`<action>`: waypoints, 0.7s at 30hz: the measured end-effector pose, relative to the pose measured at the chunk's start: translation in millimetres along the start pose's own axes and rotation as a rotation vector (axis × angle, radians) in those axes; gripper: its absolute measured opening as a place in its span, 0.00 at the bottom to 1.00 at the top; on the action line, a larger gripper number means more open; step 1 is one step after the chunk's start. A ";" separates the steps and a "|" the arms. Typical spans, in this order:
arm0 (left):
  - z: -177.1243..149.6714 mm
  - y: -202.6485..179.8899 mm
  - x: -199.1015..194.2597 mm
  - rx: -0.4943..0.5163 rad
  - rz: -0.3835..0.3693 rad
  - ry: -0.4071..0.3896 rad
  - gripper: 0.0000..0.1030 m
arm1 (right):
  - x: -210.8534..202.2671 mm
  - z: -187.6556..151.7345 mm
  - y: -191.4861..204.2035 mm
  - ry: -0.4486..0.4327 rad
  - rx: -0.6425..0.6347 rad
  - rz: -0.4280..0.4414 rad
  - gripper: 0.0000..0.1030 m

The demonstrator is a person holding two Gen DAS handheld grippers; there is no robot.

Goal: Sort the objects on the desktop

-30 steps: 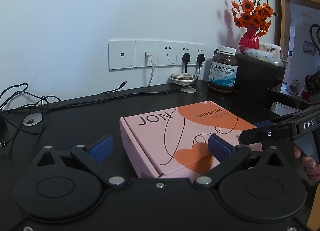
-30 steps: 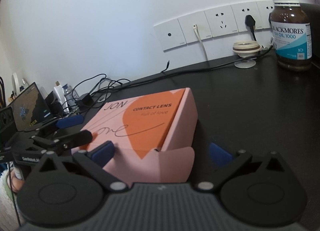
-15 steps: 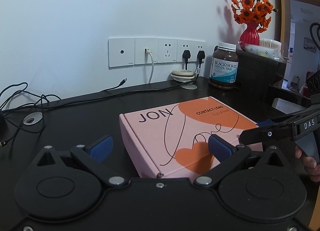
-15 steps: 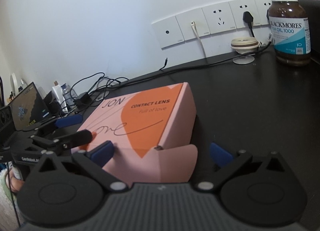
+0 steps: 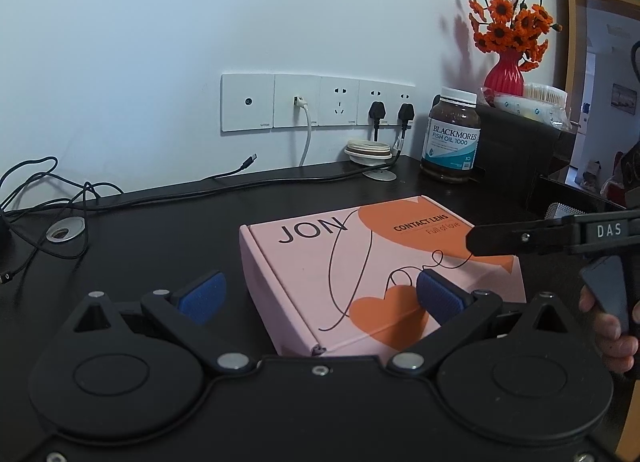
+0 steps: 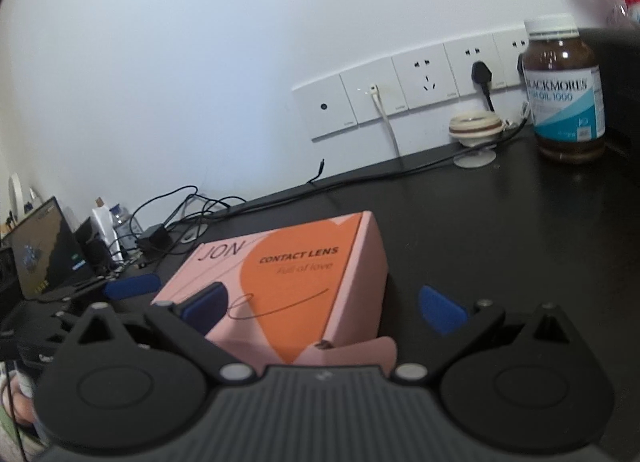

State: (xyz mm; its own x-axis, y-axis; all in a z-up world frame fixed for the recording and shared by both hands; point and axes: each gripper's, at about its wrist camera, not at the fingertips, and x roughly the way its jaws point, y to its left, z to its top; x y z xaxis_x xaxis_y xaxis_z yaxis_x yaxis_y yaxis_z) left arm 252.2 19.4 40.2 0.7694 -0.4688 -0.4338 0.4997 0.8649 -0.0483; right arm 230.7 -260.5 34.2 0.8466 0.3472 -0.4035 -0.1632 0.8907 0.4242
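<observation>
Since the earlier frame, your right claw [image 6: 322, 304] rose, tilting. Both claws, left claw [image 5: 318, 294] included, straddle the pink box [image 5: 372, 262] on the desk [image 5: 160, 230], spread wide, gripping nothing.

**Black desk and what rests on it**

A black desk [image 5: 132, 246] runs back to a white wall. Near the middle of the left wrist view, a pink and orange box [image 5: 360, 262] marked JON lies flat on it. At 1 o'clock from the box, by the wall, a brown fish oil bottle [image 5: 454, 138] stands upright. Just left of the bottle sits a round white stand [image 5: 370, 154] on a small foot. At 9 o'clock, black cables [image 5: 44, 198] loop loosely around a metal grommet [image 5: 64, 231]. One long black cable [image 5: 280, 180] trails along the rear edge.
</observation>
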 end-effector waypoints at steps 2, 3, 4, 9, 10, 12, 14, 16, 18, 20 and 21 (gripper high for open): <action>-0.2 0.8 0.3 -0.007 -0.001 0.001 1.00 | 1.9 -2.4 -2.9 -0.003 0.021 0.000 0.99; -0.2 1.1 0.4 -0.011 -0.002 0.001 1.00 | 2.9 -3.7 -4.3 -0.005 0.031 -0.001 0.99; -0.1 1.0 0.3 -0.011 -0.001 0.001 1.00 | 3.3 -4.7 -6.1 -0.003 0.043 0.001 0.99; 0.6 -0.3 -0.8 -0.003 0.012 -0.005 1.00 | 0.1 -7.7 -13.2 -0.016 0.087 0.005 0.99; 0.6 -0.5 -0.9 -0.003 0.014 -0.006 1.00 | 0.4 -8.5 -13.8 -0.014 0.092 0.000 0.99; 0.4 -0.9 -1.0 -0.002 0.019 -0.009 1.00 | 2.6 -10.4 -14.5 0.003 0.101 -0.009 0.99; -0.4 -1.1 -1.6 -0.003 0.024 -0.010 1.00 | 3.1 -11.7 -15.7 0.010 0.110 0.000 0.99; -0.4 0.1 -1.5 -0.010 0.027 -0.009 1.00 | 3.9 -12.1 -18.4 0.021 0.120 0.022 0.99; -0.6 1.0 -1.3 -0.018 0.025 -0.007 1.00 | 4.5 -12.7 -24.2 0.026 0.159 0.031 0.99; -0.8 2.0 -0.8 -0.023 0.022 -0.007 1.00 | 2.9 -13.0 -29.7 0.010 0.200 0.012 0.99; -0.8 2.2 -0.7 -0.024 0.022 -0.008 1.00 | 1.7 -13.2 -31.3 -0.002 0.212 -0.002 0.99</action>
State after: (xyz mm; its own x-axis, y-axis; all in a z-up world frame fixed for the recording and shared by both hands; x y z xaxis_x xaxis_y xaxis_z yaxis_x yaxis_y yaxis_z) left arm 252.4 21.7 39.6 0.7831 -0.4511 -0.4281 0.4733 0.8788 -0.0604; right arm 230.5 -283.9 9.6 0.8479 0.3450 -0.4026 -0.0520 0.8098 0.5845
